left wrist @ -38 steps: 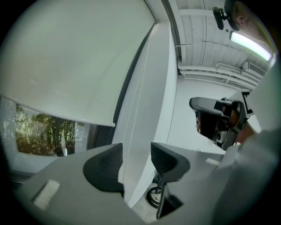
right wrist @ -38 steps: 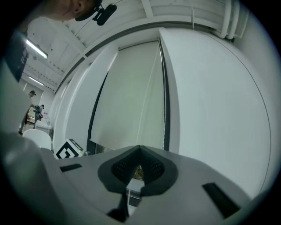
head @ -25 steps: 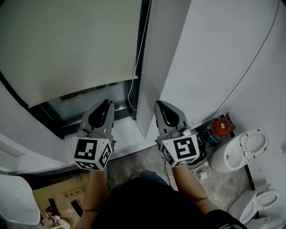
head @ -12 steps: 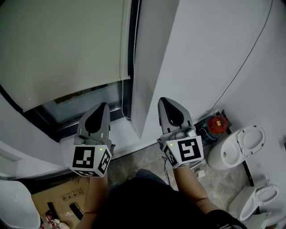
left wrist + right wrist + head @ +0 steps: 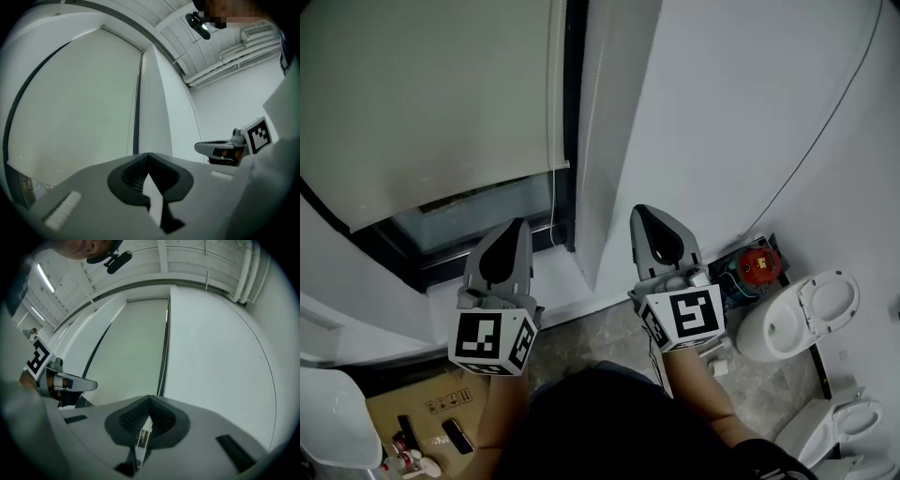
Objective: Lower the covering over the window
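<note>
Blind (image 5: 422, 103) is being left short of the sill (image 5: 570, 277), a strip of window glass (image 5: 478, 208) showing below. Left claw (image 5: 516, 228) and right claw (image 5: 643, 216) are being held pinched shut, empty. Risk: wrong bead chain (image 5: 552, 112) strand being pulled, blind rising

Left tool (image 5: 519, 223): grey moulded plastic shell, tapering to a rounded tip, with a black oval inset on top.
Right tool (image 5: 639, 211): matching grey shell, same black inset.
Marker cubes: white left cube (image 5: 492, 342) and white right cube (image 5: 686, 317), black square-patterned codes on each face.
Pads (image 5: 136, 174): black, finely ribbed.
Clothing: dark top (image 5: 609, 417).
</note>
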### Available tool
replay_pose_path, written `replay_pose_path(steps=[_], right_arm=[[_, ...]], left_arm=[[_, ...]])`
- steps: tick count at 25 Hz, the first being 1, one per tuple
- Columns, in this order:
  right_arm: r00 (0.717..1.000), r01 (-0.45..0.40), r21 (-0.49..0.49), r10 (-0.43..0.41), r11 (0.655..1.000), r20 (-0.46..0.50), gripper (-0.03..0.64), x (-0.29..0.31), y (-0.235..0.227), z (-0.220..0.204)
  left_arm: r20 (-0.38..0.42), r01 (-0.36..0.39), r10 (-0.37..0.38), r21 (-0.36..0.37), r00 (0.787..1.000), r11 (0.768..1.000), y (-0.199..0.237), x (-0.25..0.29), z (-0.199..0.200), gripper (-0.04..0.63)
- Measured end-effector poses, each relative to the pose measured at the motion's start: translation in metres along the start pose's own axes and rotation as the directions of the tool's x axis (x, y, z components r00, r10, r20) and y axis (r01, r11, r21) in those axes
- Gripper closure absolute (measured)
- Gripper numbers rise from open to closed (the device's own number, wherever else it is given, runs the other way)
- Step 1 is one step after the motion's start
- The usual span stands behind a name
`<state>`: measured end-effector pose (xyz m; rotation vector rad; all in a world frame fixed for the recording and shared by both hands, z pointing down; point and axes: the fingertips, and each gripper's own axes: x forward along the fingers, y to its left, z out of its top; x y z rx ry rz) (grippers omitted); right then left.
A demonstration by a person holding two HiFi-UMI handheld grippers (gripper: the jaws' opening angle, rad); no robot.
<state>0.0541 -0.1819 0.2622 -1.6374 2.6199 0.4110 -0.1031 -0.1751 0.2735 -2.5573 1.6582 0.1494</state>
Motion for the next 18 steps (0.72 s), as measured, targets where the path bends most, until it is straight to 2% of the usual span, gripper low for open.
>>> replay_pose_path(steps=[7,18], right_arm=[[0.999,-0.031,0.002,0.031,1.000,0.018,0.604,0.011,-0.007,0.008],[0.999,-0.037,0.019,0.037,0.999,0.008,0.604,0.006,-0.014,-0.004]], left_arm=[[0.002,-0.035,0.035,0.005,0.999,0.999,-0.003,0.009,0.010,0.584],[-0.012,-0.013,0.013,0.008,1.000,1.000,-0.017,0.016,0.000,0.584]])
